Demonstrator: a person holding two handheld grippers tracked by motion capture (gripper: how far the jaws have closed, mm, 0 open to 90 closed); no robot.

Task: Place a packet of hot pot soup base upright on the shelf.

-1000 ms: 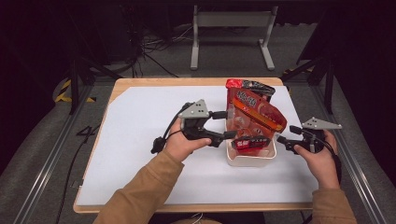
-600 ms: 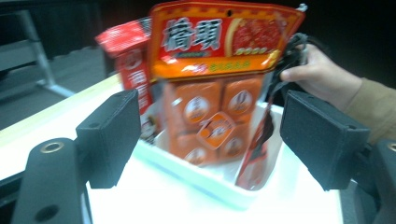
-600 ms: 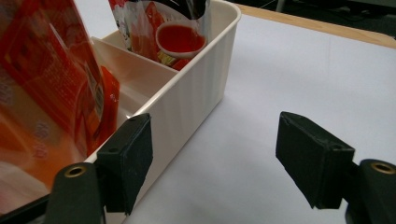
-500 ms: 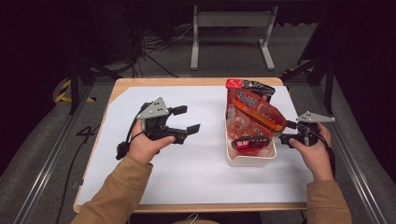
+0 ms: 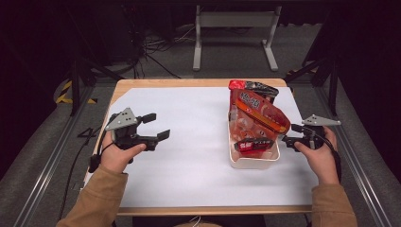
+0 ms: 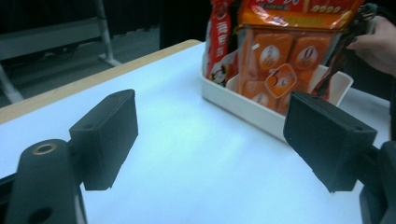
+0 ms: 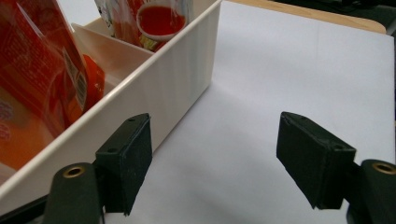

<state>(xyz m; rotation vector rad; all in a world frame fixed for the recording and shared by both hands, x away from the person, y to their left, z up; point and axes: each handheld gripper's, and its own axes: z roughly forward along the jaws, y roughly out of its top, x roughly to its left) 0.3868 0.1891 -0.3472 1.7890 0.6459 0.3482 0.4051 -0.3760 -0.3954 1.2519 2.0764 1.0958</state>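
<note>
High view comparison with the preceding frames: the left tongs (image 5: 153,126) are now sitting far out at the left side of the white surface (image 5: 189,142), having withdrawn from the white bin (image 5: 253,163), where they were reaching in a second ago and had already pulled partway back half a second ago. The right tongs (image 5: 289,134) are remaining at the right wall of the bin, little changed in position.

The left tongs are standing released, jaws spread wide with nothing between them; the left gripper view is showing bare surface (image 6: 187,154) in the gap, with the bin (image 6: 261,114) well apart ahead and the orange snack bag (image 6: 280,56) standing upright in it. A red packet (image 6: 218,37) is leaning at the bin's near corner in that view.

The right tongs (image 7: 215,163) are also standing released and holding nothing. In the right gripper view, one jaw is sitting just beside the bin's outer wall (image 7: 154,93); whether it is touching cannot be determined. The other jaw is hanging over open surface.

The snack bag (image 5: 257,116) is resting inside the bin, tilted, rising above the rim.
</note>
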